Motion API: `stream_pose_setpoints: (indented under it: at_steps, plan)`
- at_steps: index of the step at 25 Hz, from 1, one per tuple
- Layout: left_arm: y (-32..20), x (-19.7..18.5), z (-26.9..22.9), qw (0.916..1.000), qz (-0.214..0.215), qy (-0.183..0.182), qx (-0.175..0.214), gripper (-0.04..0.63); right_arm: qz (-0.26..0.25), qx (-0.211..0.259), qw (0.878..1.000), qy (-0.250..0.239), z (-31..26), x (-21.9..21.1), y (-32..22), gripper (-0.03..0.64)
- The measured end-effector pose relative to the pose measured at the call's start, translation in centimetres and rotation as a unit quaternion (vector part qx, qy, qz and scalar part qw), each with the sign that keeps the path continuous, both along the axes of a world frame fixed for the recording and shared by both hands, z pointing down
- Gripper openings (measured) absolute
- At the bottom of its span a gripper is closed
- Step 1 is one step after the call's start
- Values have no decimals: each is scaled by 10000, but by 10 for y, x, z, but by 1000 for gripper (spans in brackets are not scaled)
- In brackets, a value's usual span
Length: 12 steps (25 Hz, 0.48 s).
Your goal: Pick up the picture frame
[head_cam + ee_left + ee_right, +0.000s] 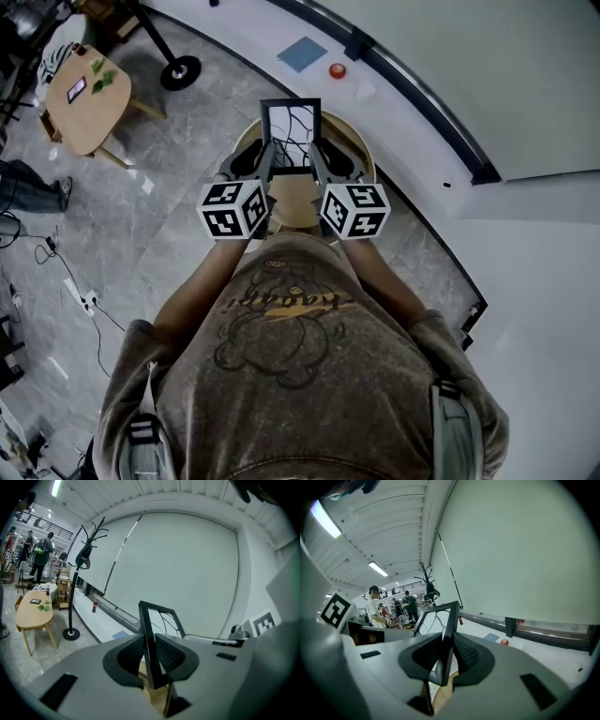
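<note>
A black picture frame with a line drawing behind its glass stands upright over a small round wooden table. Whether its lower edge touches the tabletop is hidden. My left gripper is shut on the frame's left bar, and my right gripper is shut on the right bar. In the left gripper view the frame's bar runs up between the ribbed pads of the gripper, which press on it. The right gripper view shows the other bar clamped the same way in that gripper.
A curved white ledge runs behind the table, with a red round thing and a blue sheet on it. A coat stand's base and a wooden side table stand at the upper left. Cables lie on the floor at left.
</note>
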<state>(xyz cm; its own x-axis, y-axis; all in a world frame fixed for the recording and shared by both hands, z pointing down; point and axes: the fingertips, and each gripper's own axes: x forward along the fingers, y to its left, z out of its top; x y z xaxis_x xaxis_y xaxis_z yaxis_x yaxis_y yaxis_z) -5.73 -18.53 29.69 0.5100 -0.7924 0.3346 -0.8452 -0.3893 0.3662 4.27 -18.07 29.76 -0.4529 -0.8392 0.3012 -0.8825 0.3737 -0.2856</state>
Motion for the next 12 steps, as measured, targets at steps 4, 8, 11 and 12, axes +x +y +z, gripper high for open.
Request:
stream_pose_setpoints:
  at_steps: [4, 8, 11, 12]
  plan:
    - [0, 0, 2, 10000, -19, -27, -10, 89, -13, -13, 10000, -18, 3, 0, 0, 91]
    - [1, -1, 4, 10000, -52, -34, -30, 89, -32, -24, 10000, -32, 5, -1, 0, 91]
    - [1, -1, 5, 10000, -59, -39, -46, 89, -37, -62, 10000, -62, 7, -1, 0, 91]
    - [1, 0, 6, 10000, -60, -42, -54, 89, -36, -83, 9999, -76, 7, 0, 0, 91]
